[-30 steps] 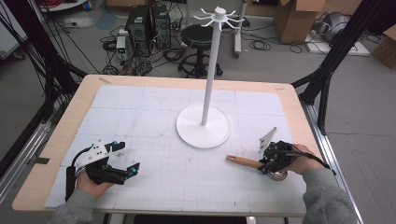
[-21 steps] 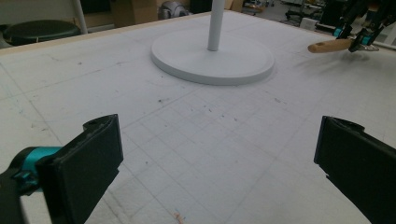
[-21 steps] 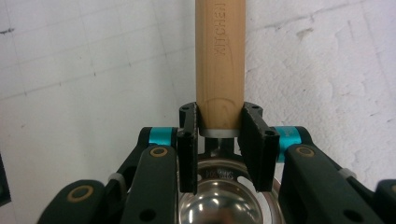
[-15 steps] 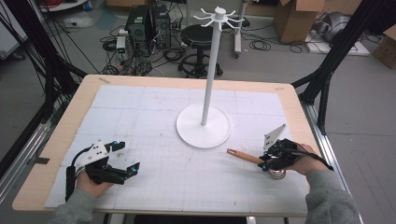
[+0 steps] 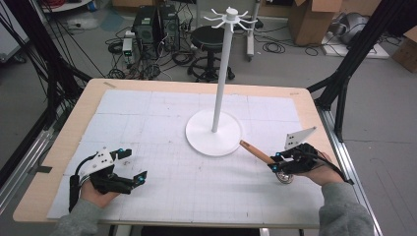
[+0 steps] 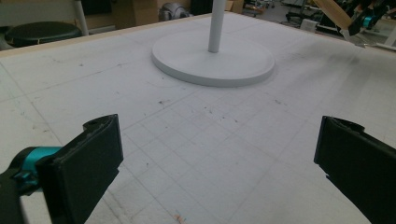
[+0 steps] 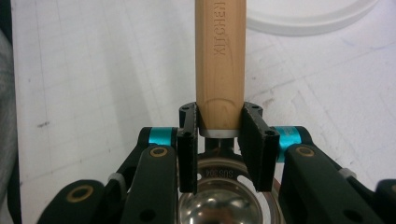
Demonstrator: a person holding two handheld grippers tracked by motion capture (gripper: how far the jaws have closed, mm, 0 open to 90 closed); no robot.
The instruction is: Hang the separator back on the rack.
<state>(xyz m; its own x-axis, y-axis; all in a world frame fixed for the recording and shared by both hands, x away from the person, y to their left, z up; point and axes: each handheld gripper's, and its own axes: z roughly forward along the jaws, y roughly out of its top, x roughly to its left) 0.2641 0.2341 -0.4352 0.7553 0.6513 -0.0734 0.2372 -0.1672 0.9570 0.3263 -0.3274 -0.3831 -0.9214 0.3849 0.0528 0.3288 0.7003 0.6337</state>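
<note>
At lower right of the high view, the right gripper [image 5: 278, 164] is clenched on a wooden-handled ladle [image 5: 258, 153], its pads pressed on the base of the handle where wood meets the metal ferrule. From the right gripper view [image 7: 219, 149] the handle [image 7: 220, 60] runs straight up the frame away from the jaws, while the steel bowl [image 7: 219, 205] hangs below them; it is probably a small ladle or strainer, as the bowl is only partly seen. Long axis in the high view: from the bowl [image 5: 284, 177] at lower right up and leftward, the free handle end reaching the rim of the white hook stand's base [image 5: 213, 132], touching or just above it. That stand lies up and left of the held utensil, its hooked crown [image 5: 230, 16] at top centre. Left gripper [image 5: 133, 167] rests at lower left, well apart, jaws released wide with nothing between them [image 6: 219, 154]. Right hand is plainly the nearer to the stand
</note>
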